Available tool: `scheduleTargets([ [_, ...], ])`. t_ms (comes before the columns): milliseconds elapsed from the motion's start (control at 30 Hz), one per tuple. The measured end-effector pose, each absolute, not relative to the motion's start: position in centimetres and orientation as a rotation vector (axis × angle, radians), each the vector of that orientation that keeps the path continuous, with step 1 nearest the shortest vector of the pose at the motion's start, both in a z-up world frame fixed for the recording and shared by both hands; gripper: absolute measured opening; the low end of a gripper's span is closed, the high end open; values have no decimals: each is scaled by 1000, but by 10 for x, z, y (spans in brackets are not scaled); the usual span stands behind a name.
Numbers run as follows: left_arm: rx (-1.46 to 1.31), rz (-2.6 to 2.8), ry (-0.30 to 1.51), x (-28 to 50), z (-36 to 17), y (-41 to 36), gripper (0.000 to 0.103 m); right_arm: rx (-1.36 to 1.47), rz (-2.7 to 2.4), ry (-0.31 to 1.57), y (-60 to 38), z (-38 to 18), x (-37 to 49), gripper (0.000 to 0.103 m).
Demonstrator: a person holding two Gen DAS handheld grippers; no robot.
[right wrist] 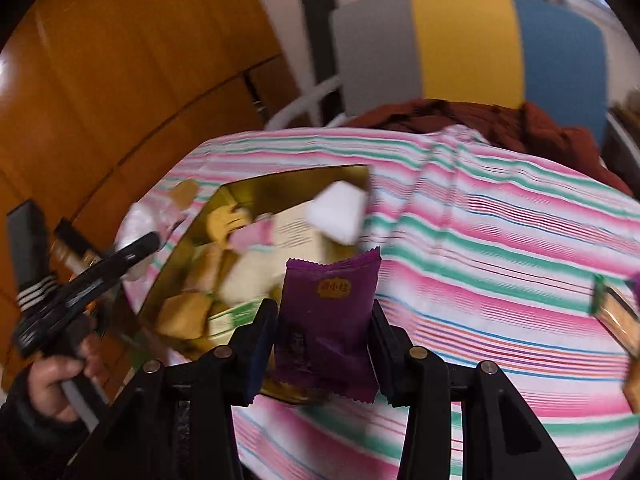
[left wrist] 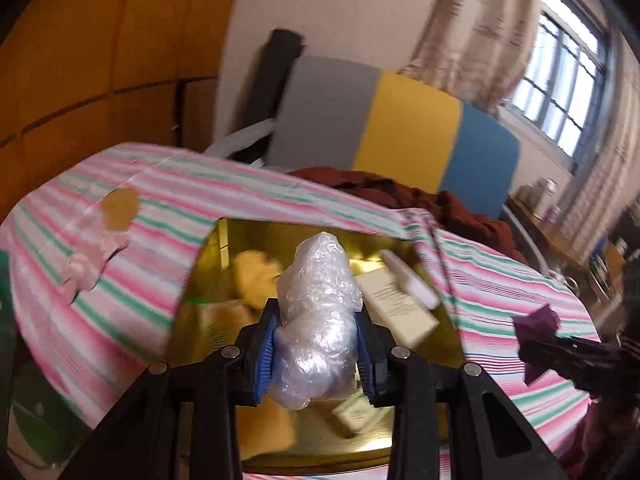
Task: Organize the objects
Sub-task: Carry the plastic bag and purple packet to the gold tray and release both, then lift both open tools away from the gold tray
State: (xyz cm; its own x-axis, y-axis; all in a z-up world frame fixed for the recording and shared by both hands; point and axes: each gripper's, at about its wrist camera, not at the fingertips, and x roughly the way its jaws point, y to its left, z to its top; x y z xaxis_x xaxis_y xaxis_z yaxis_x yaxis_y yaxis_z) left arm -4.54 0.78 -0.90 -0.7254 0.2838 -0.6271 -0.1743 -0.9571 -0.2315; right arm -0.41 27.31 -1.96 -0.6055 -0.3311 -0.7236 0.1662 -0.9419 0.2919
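My left gripper (left wrist: 318, 344) is shut on a crumpled clear plastic bag (left wrist: 318, 312), held above a gold tray (left wrist: 256, 236) that holds several wrapped snacks and a cream box (left wrist: 400, 300). My right gripper (right wrist: 324, 336) is shut on a purple snack packet (right wrist: 328, 320), upright, just right of the gold tray (right wrist: 288, 182). The left gripper (right wrist: 124, 256) shows at the left of the right wrist view, held by a hand (right wrist: 56, 380). The right gripper with the purple packet (left wrist: 536, 320) shows at the right edge of the left wrist view.
A pink, green and white striped cloth (right wrist: 500, 240) covers the table. A pink wrapped sweet (left wrist: 92, 260) and a tan piece (left wrist: 120, 208) lie left of the tray. More snacks (right wrist: 616, 312) lie at the right. A chair (left wrist: 400, 128) with a brown garment (left wrist: 400, 192) stands behind.
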Motion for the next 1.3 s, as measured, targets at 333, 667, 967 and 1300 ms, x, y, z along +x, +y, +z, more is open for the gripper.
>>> scheduleTargets([
  [333, -1113, 2588, -315, -58, -35, 2, 44, 1289, -2493, -237, 227, -40, -10, 80],
  [667, -1173, 2630, -251, -57, -42, 10, 49, 1337, -2482, -264, 226, -52, -3, 81],
  [967, -1080, 2689, -197, -42, -18, 13, 49, 1271, -2562, -200, 220, -35, 6, 85],
  [1300, -1053, 2701, -67, -23, -13, 28, 49, 1218, -2707, -122, 224, -25, 16, 90],
])
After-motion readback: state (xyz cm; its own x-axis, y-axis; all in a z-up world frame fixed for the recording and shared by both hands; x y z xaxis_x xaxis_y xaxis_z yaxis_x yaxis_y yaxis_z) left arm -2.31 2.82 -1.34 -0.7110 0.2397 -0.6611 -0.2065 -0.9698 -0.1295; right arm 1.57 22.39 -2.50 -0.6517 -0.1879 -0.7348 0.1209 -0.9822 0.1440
